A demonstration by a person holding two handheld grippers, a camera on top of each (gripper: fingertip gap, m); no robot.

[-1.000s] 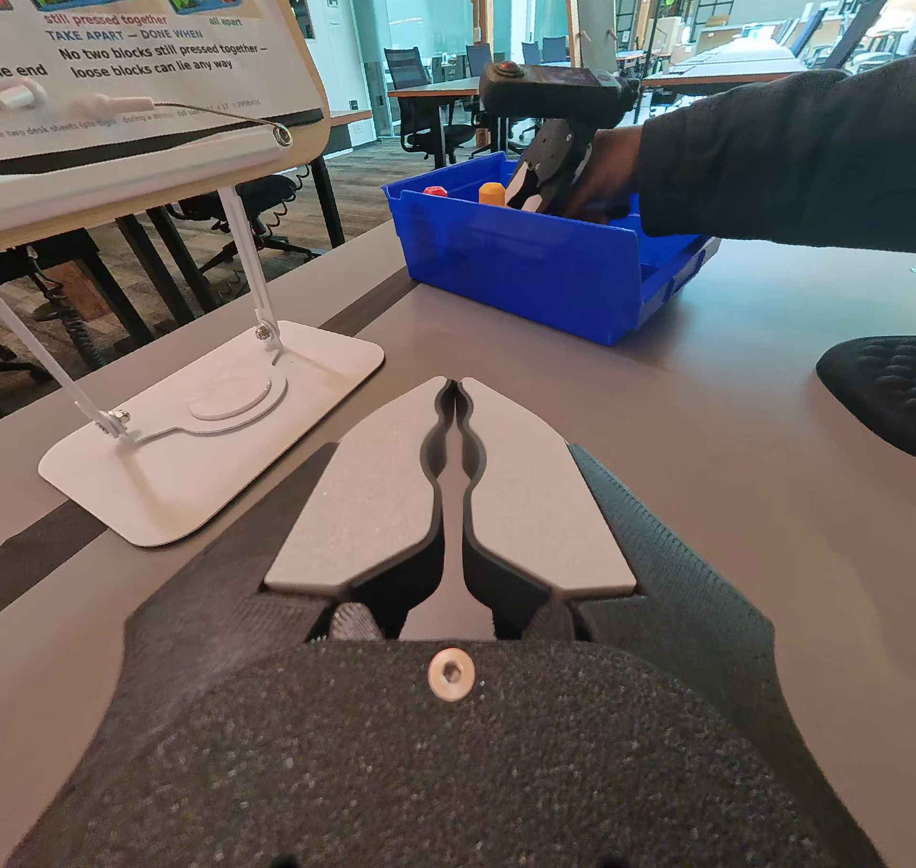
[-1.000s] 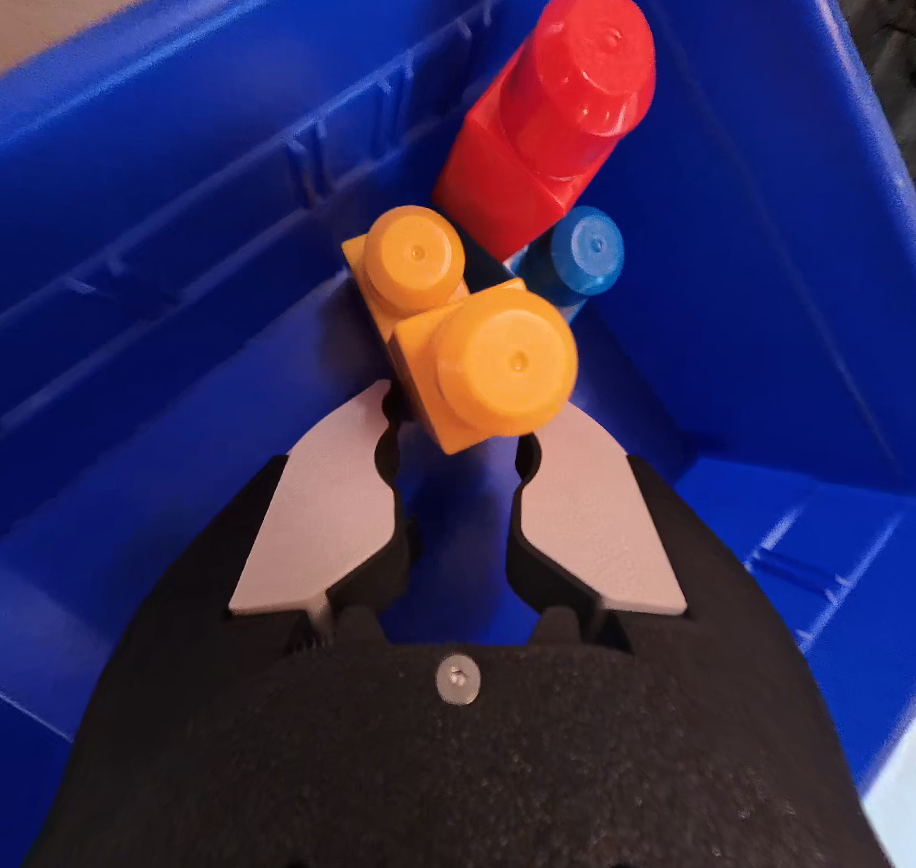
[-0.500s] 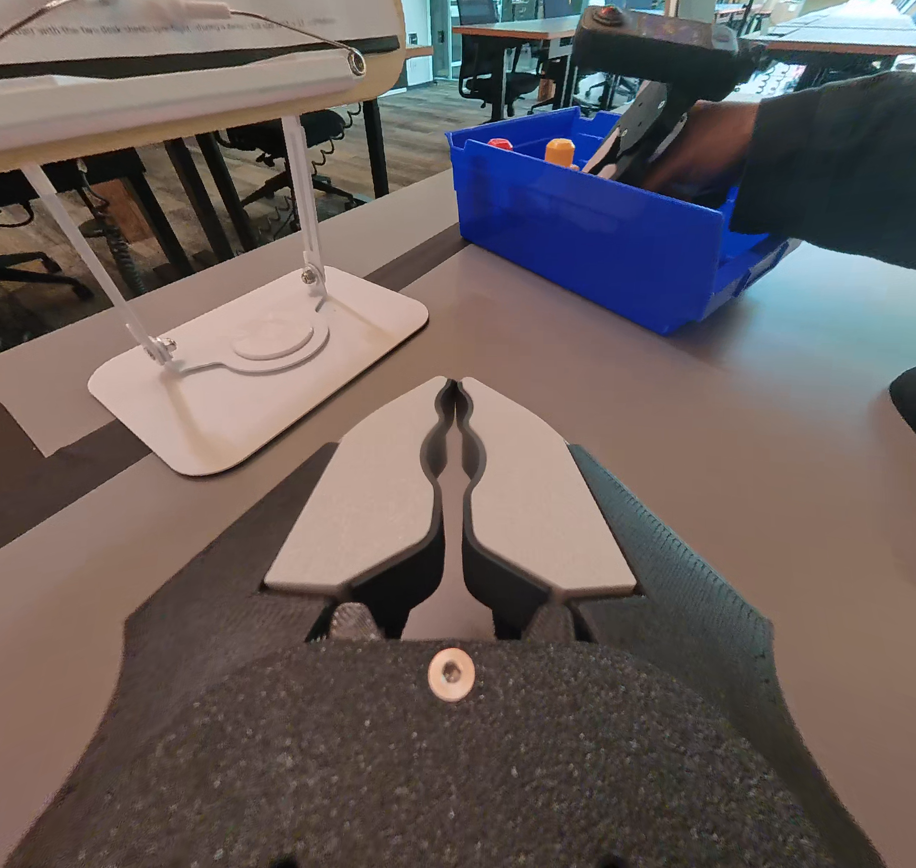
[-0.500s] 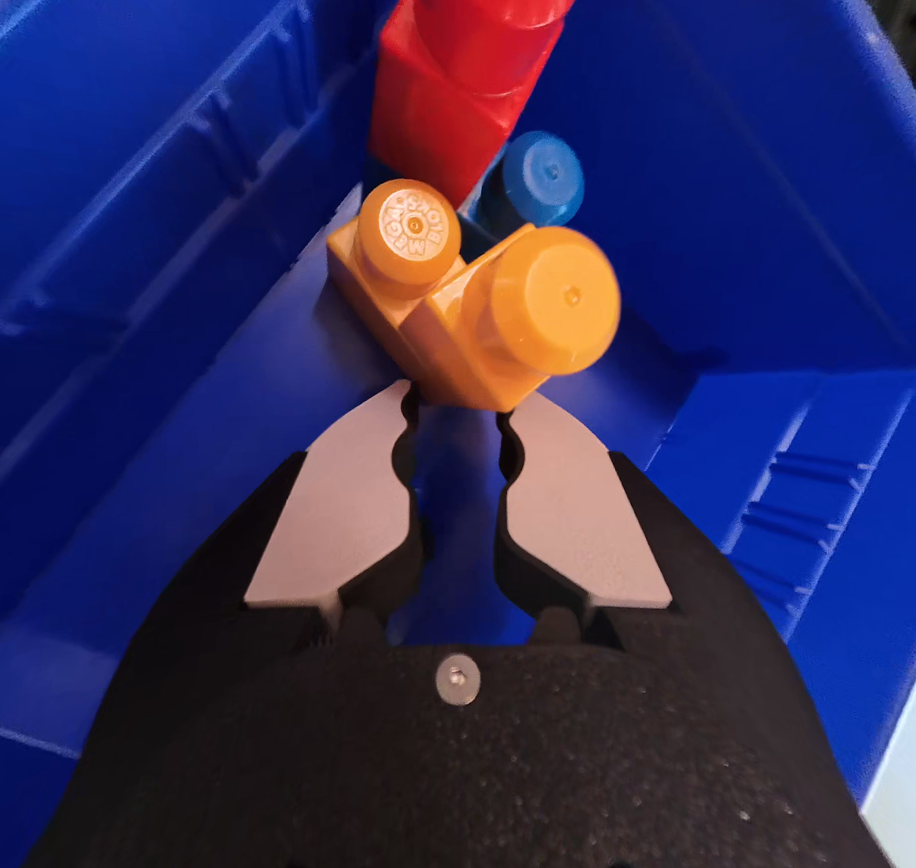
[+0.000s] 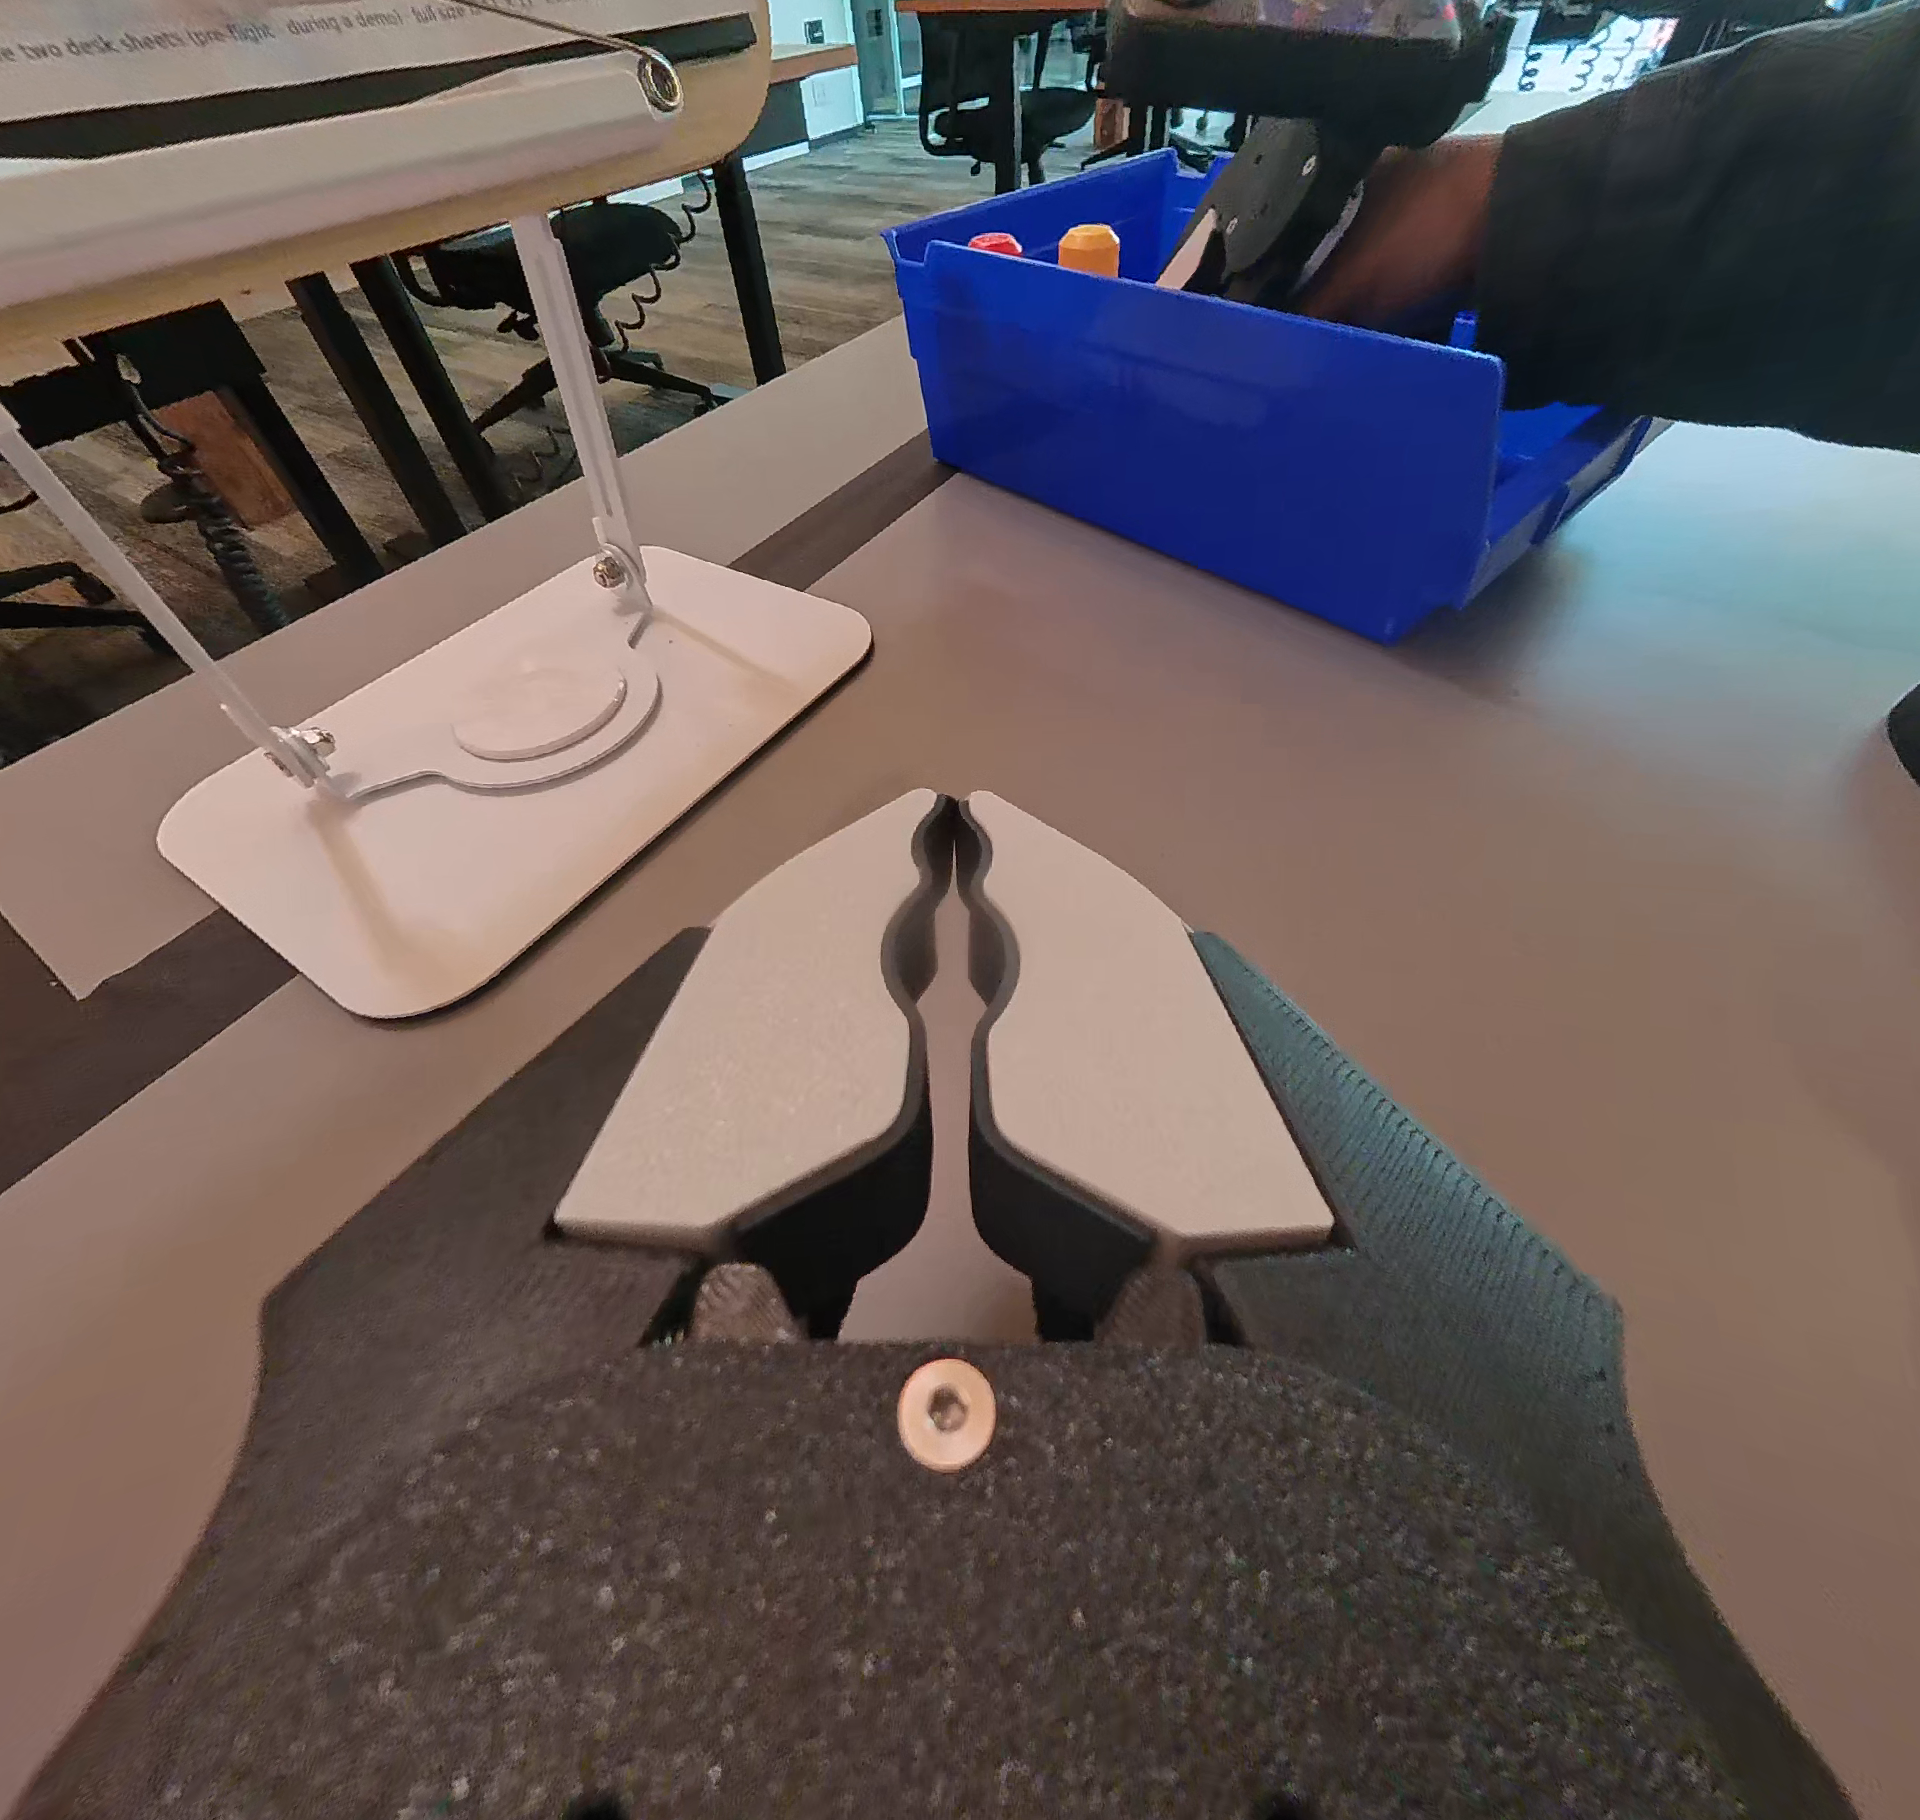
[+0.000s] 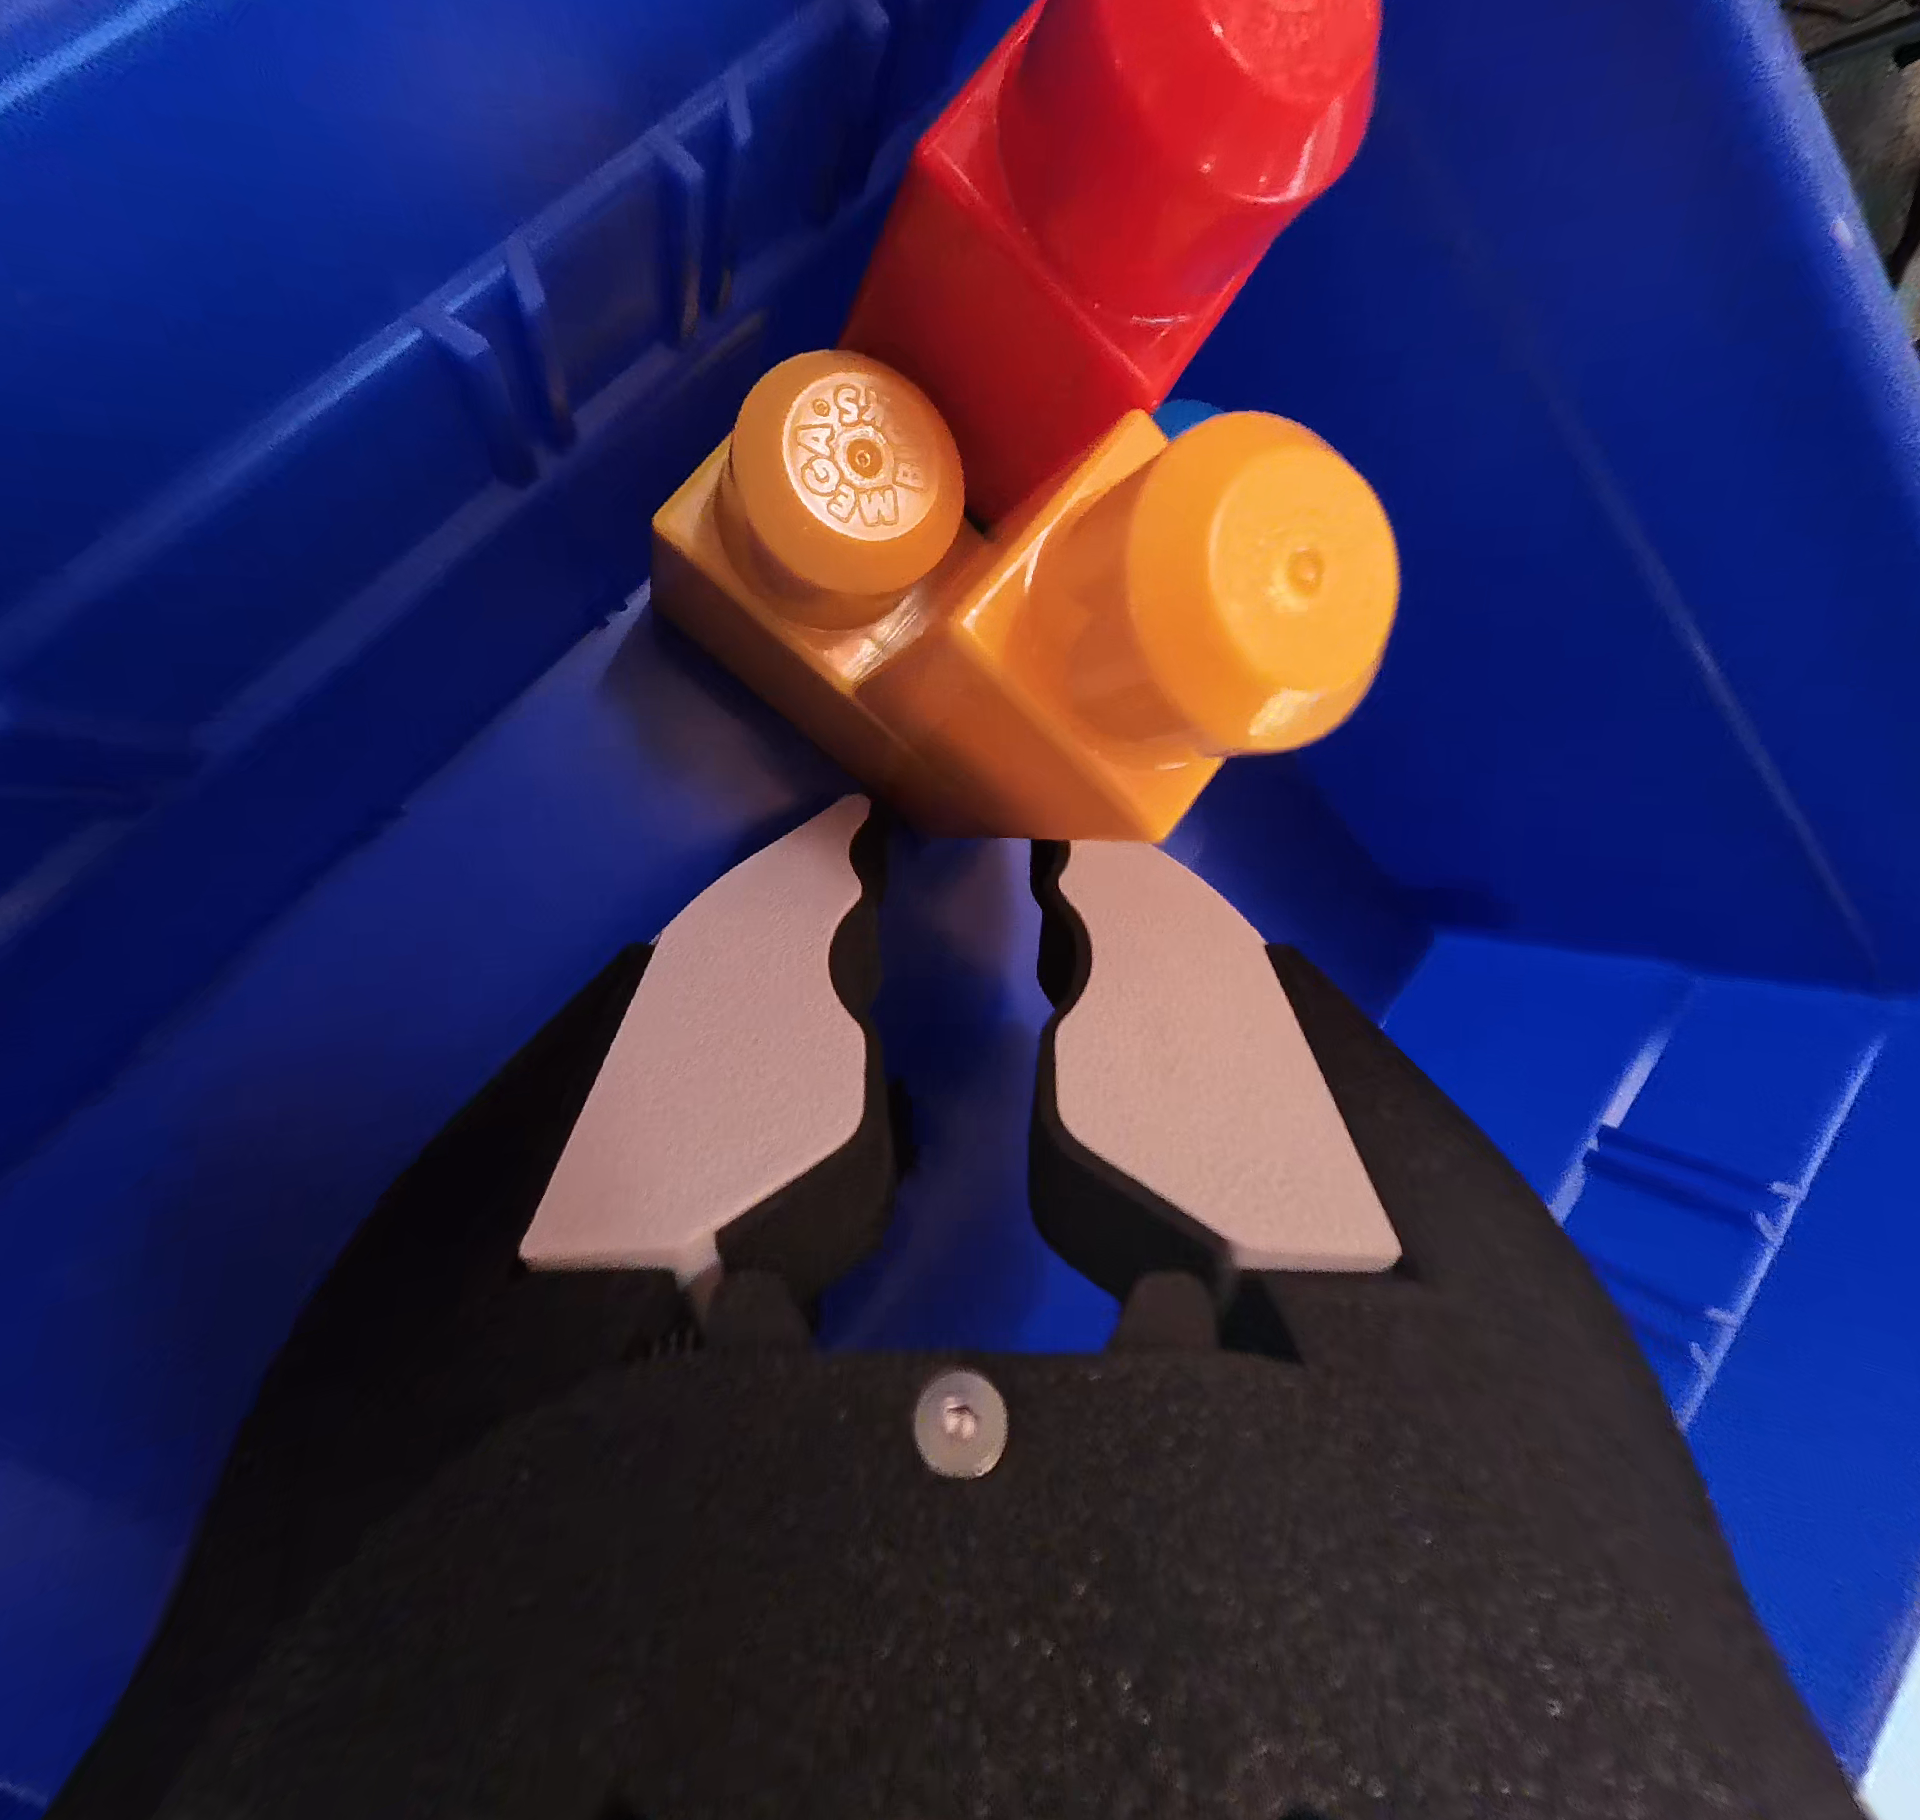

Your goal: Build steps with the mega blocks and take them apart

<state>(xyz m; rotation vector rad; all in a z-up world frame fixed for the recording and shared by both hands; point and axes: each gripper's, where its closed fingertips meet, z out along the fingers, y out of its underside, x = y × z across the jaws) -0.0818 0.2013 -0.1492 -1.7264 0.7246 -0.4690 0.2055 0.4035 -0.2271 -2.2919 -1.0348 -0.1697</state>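
1. The orange block (image 6: 1023, 648), a stepped piece with two studs, lies in a far corner of the blue bin (image 6: 312, 336), leaning with a red block (image 6: 1122, 201) against the wall.
2. The right gripper (image 6: 951, 840) has its jaws narrowed onto the orange block's near lower edge, likely to lift it out for building; a firm hold cannot be confirmed.
3. The left gripper (image 5: 954, 820) waits over the worktop (image 5: 1455, 835), jaws pressed together and empty, beside a white stand (image 5: 499, 804).
4. Since half a second ago, the right jaws have narrowed and the block looms closer.
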